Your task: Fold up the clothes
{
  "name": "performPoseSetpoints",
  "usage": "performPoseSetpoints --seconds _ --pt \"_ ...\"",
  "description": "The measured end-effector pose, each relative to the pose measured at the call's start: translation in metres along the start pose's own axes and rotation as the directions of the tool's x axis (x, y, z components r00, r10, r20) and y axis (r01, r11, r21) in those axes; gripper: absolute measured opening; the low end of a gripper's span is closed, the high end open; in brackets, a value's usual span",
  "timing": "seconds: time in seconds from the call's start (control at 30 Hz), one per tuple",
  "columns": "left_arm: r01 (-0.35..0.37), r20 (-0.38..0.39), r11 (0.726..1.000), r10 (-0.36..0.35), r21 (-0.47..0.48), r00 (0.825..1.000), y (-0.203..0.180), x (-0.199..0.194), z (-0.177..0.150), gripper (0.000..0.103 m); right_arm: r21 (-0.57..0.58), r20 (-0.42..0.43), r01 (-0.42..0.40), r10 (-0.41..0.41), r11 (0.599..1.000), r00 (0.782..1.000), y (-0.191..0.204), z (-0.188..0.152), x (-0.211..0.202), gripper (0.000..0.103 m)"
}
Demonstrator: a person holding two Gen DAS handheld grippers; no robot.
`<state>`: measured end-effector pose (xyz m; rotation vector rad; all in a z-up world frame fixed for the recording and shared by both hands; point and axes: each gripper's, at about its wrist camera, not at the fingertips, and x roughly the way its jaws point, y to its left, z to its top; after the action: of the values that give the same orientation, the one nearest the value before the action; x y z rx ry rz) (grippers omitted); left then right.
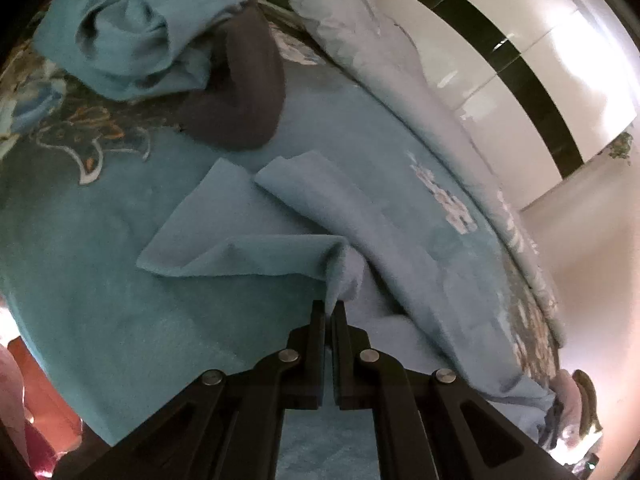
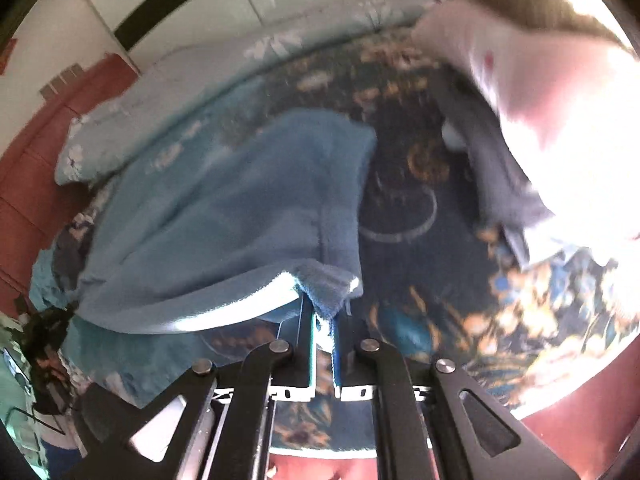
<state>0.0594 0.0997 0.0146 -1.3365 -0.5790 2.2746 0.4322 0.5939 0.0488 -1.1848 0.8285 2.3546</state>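
Note:
A blue fleece garment (image 1: 248, 236) lies on the bed, partly lifted and folded over itself. My left gripper (image 1: 330, 308) is shut on a bunched edge of it, just above the bed. In the right wrist view the same blue garment (image 2: 240, 208) hangs spread out, and my right gripper (image 2: 325, 320) is shut on its lower corner, holding it above the patterned bedspread (image 2: 420, 208). A second blue garment with a dark grey sleeve (image 1: 160, 40) lies crumpled at the far side of the bed.
A pale floral quilt (image 1: 380, 60) runs along the bed's far edge beside white wardrobe doors (image 1: 540, 60). The person's pink-clad body (image 2: 540, 80) fills the upper right of the right wrist view. Red-brown floor (image 2: 32, 200) shows at the left.

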Motion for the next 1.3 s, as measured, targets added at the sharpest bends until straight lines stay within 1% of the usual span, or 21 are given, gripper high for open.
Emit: performPoseSetpoints --seconds 0.03,0.13,0.2,0.23,0.27,0.3,0.33,0.37,0.43,0.47,0.53,0.6,0.63,0.7,0.8,0.87,1.03,1.1,1.17,1.23,1.3 --pt "-0.005 -0.002 0.999 0.005 0.034 1.000 -0.006 -0.005 0.000 0.004 0.001 -0.004 0.000 0.000 1.000 1.000 -0.001 -0.001 0.001 0.007" --pt "-0.006 0.014 0.997 0.005 0.079 1.000 -0.016 -0.017 0.003 0.004 -0.005 0.020 -0.005 0.006 1.000 1.000 -0.002 0.003 -0.008 0.010" --pt "-0.021 0.031 0.998 0.019 0.065 0.999 -0.016 -0.026 0.010 0.007 -0.026 0.046 0.019 -0.018 0.999 0.999 0.001 0.007 -0.019 0.024" --pt "-0.023 0.032 0.998 0.021 0.061 0.999 -0.017 -0.027 0.013 0.011 -0.042 0.062 0.038 -0.036 0.998 0.997 0.002 0.009 -0.025 0.030" --pt "-0.025 0.033 0.998 0.023 0.057 0.999 -0.018 -0.029 0.016 0.020 -0.071 0.074 0.061 -0.056 0.996 0.996 0.007 0.011 -0.029 0.040" --pt "-0.027 0.034 0.998 0.025 0.054 0.999 -0.019 -0.031 0.019 0.025 -0.099 0.087 0.085 -0.076 0.991 0.993 0.011 0.013 -0.033 0.044" --pt "-0.015 0.019 0.999 0.015 0.035 1.000 -0.020 -0.031 0.025 0.030 -0.128 0.099 0.106 -0.094 0.986 0.991 0.015 0.015 -0.037 0.045" --pt "-0.006 0.010 1.000 0.006 0.030 1.000 -0.024 -0.029 0.027 0.032 -0.161 0.107 0.120 -0.103 0.980 0.989 0.020 0.019 -0.040 0.045" --pt "0.001 -0.015 0.997 0.000 0.073 1.000 -0.037 -0.024 0.029 0.035 -0.231 0.124 0.146 -0.120 0.962 0.985 0.031 0.029 -0.045 0.045" --pt "0.001 -0.031 0.996 0.002 0.085 1.000 -0.044 -0.017 0.029 0.038 -0.251 0.132 0.147 -0.116 0.957 0.984 0.034 0.033 -0.047 0.045" --pt "0.001 -0.063 0.994 0.005 0.108 0.998 -0.056 -0.001 0.027 0.039 -0.288 0.146 0.147 -0.108 0.946 0.983 0.039 0.040 -0.051 0.047" --pt "0.008 -0.100 0.995 0.002 0.098 0.995 -0.059 0.013 0.025 0.039 -0.289 0.128 0.153 -0.120 0.945 0.984 0.034 0.042 -0.050 0.055" --pt "0.006 -0.112 0.995 0.005 0.098 0.994 -0.061 0.019 0.024 0.039 -0.286 0.109 0.163 -0.137 0.944 0.985 0.029 0.042 -0.047 0.056" --pt "-0.008 -0.139 0.995 0.021 0.096 0.990 -0.064 0.031 0.023 0.039 -0.271 0.062 0.170 -0.159 0.947 0.985 0.019 0.039 -0.037 0.056" --pt "-0.008 -0.173 0.995 0.025 0.100 0.985 -0.067 0.045 0.022 0.039 -0.257 0.032 0.141 -0.137 0.956 0.990 0.010 0.032 -0.036 0.056" --pt "-0.037 -0.185 0.995 0.055 0.097 0.981 -0.065 0.052 0.022 0.039 -0.265 0.019 0.136 -0.136 0.955 0.991 0.008 0.029 -0.039 0.056" --pt "-0.057 -0.201 0.996 0.069 0.065 0.977 -0.059 0.060 0.018 0.039 -0.220 0.065 0.205 -0.195 0.954 0.979 -0.006 0.030 -0.058 0.056" --pt "-0.060 -0.202 0.997 0.070 0.056 0.977 -0.059 0.062 0.018 0.039 -0.236 0.104 0.173 -0.152 0.956 0.983 0.006 0.040 -0.056 0.056" --pt "-0.060 -0.202 0.998 0.066 0.036 0.977 -0.060 0.064 0.021 0.040 -0.309 0.111 0.118 -0.088 0.944 0.990 0.030 0.052 -0.042 0.056" --pt "-0.058 -0.203 0.998 0.059 0.012 0.977 -0.058 0.065 0.023 0.041 -0.414 0.085 0.043 -0.008 0.909 0.996 0.064 0.064 -0.016 0.056" --pt "-0.053 -0.203 0.998 0.049 -0.013 0.978 -0.057 0.066 0.026 0.041 -0.513 0.016 -0.015 0.027 0.858 0.999 0.098 0.075 0.017 0.056"
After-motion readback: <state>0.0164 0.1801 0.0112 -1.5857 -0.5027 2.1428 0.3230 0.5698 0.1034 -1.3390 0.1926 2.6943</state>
